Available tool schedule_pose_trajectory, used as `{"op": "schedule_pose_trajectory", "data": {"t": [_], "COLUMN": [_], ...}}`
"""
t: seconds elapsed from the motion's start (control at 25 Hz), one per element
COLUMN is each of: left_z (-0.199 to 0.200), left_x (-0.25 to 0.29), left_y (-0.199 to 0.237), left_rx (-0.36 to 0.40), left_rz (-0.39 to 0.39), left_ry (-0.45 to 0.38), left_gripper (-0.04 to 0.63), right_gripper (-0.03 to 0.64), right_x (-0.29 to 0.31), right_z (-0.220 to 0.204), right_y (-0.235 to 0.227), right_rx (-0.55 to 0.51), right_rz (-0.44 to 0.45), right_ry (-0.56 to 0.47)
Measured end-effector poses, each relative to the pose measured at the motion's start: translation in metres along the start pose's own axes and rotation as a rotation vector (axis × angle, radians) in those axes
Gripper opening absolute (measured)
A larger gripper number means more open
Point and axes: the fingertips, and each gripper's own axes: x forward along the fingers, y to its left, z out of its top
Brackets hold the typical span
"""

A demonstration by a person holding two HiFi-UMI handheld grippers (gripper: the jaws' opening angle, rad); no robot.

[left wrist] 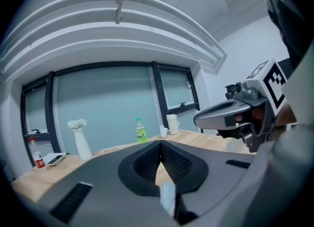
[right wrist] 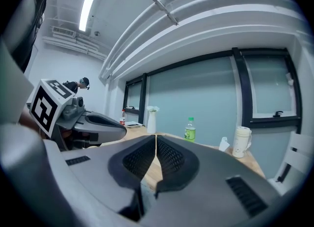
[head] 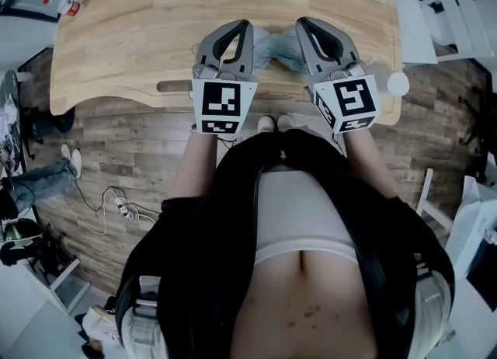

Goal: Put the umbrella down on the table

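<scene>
The umbrella (head: 274,45) is a pale blue bundle lying on the wooden table (head: 147,31) near its front edge, between my two grippers. My left gripper (head: 244,25) is just left of it and my right gripper (head: 302,22) just right of it. Both point away from me, side by side. In the left gripper view the pads of the left gripper (left wrist: 160,145) meet with nothing between them. The right gripper (right wrist: 156,137) looks the same in its own view. A pale strip (left wrist: 168,196) shows low behind each pair of pads; I cannot tell whether it is pinched.
Along the table's far side stand a green bottle (left wrist: 141,131), a white vase with flowers (left wrist: 80,141), a white mug (left wrist: 172,123) and a red-capped bottle (left wrist: 35,153) beside a phone (left wrist: 56,159). Cables (head: 116,206) lie on the floor at the left.
</scene>
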Motion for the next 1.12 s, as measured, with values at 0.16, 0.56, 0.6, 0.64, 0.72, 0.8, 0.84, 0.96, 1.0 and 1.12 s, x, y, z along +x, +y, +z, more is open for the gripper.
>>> {"op": "schedule_pose_trajectory", "data": {"t": [0.16, 0.56, 0.6, 0.64, 0.72, 0.8, 0.84, 0.96, 1.0, 1.12], "left_z": [0.001, 0.016, 0.019, 0.022, 0.028, 0.032, 0.033, 0.033, 0.034, 0.038], "left_x": [-0.009, -0.026, -0.029, -0.031, -0.037, -0.045, -0.05, -0.066, -0.072, -0.093], "left_y": [-0.002, -0.023, -0.026, -0.03, -0.038, -0.049, -0.056, -0.079, -0.089, -0.12], "left_rx": [0.0, 0.04, 0.04, 0.04, 0.04, 0.038, 0.035, 0.018, 0.016, 0.011], "left_rz": [-0.023, -0.065, -0.066, -0.066, -0.063, -0.057, -0.054, -0.052, -0.051, -0.042], "left_ry": [-0.023, -0.069, -0.073, -0.078, -0.092, -0.106, -0.111, -0.117, -0.12, -0.134], "left_gripper": [0.006, 0.006, 0.006, 0.006, 0.006, 0.006, 0.006, 0.006, 0.006, 0.006], "right_gripper": [0.032, 0.032, 0.032, 0.032, 0.032, 0.032, 0.032, 0.032, 0.032, 0.032], "right_x": [-0.006, -0.03, -0.034, -0.038, -0.048, -0.062, -0.069, -0.098, -0.109, -0.145], "right_z": [-0.001, 0.007, 0.01, 0.012, 0.015, 0.015, 0.014, 0.01, 0.008, 0.003], "right_y": [0.012, 0.018, 0.018, 0.018, 0.02, 0.022, 0.024, 0.032, 0.035, 0.042], "right_rx": [-0.001, -0.011, -0.011, -0.012, -0.014, -0.017, -0.018, -0.022, -0.024, -0.031], "right_rz": [-0.022, -0.058, -0.058, -0.057, -0.057, -0.055, -0.052, -0.039, -0.036, -0.028], "right_ry": [-0.009, -0.026, -0.031, -0.037, -0.047, -0.051, -0.051, -0.045, -0.039, -0.025]}}
